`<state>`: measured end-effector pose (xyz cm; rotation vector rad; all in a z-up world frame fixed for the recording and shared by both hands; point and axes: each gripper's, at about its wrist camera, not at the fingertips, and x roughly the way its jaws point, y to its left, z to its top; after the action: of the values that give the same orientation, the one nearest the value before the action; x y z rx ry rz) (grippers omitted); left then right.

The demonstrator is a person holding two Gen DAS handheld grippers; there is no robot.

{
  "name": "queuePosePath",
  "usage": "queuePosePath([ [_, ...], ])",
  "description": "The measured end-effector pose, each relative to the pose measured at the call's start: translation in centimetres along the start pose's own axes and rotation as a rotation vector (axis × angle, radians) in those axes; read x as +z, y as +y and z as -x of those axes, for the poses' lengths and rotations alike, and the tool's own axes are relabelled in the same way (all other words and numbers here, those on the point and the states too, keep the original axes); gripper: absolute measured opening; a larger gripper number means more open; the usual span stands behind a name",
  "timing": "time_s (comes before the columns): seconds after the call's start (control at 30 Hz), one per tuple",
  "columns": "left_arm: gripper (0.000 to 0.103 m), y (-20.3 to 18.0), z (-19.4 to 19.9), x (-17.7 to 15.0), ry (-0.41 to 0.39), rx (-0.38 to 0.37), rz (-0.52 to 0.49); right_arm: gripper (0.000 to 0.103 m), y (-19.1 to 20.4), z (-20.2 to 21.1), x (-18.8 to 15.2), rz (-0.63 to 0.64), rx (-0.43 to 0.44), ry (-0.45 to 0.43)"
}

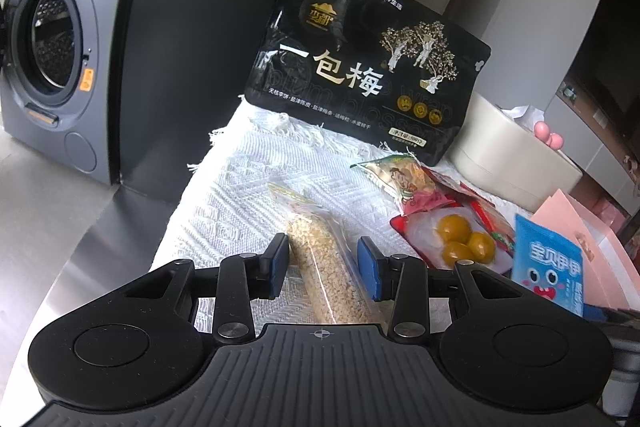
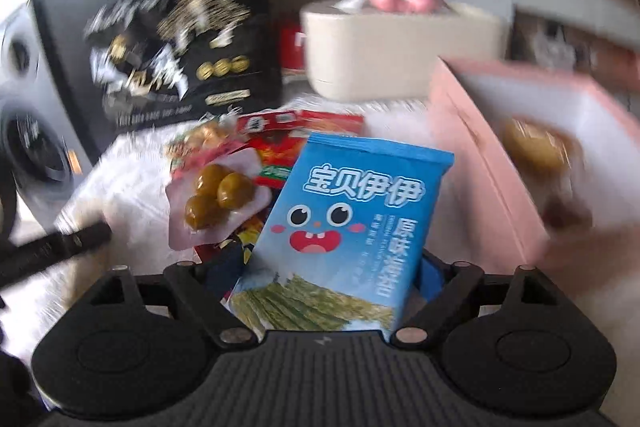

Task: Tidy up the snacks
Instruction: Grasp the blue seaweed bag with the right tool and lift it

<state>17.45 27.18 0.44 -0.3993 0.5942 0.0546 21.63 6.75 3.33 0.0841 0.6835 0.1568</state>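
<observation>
White woven cloth (image 1: 240, 195) beside a washing machine (image 1: 52, 67) carries my snacks. My left gripper (image 1: 324, 263) clamps the light, crinkly grain stick pack (image 1: 320, 267); grip mid-length. My right gripper (image 2: 328, 279) stands released around the slippery blue seaweed packet (image 2: 352, 219)

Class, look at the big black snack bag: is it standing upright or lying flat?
Upright. The black snack bag stands on its bottom edge on the white cloth, leaning back slightly, its printed front facing the camera.
</observation>
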Motion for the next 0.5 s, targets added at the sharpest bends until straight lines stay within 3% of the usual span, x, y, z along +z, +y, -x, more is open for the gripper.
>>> queuePosePath([
  [0.1, 0.043, 0.0, 0.0, 0.0, -0.001, -0.001, 0.003, 0.088, -0.1, 0.3, 0.2, 0.029, 0.053, 0.0],
  [0.33, 0.043, -0.1, 0.0, 0.0, 0.003, 0.001, 0.001, 0.083, -2.3, 2.9, 0.5, 0.088, 0.361, 0.049],
  [0.5, 0.043, -2.8, -0.4, -0.5, 0.046, 0.076, -0.163, 0.083, -6.2, 7.0, 0.5, 0.083, 0.485, 0.048],
])
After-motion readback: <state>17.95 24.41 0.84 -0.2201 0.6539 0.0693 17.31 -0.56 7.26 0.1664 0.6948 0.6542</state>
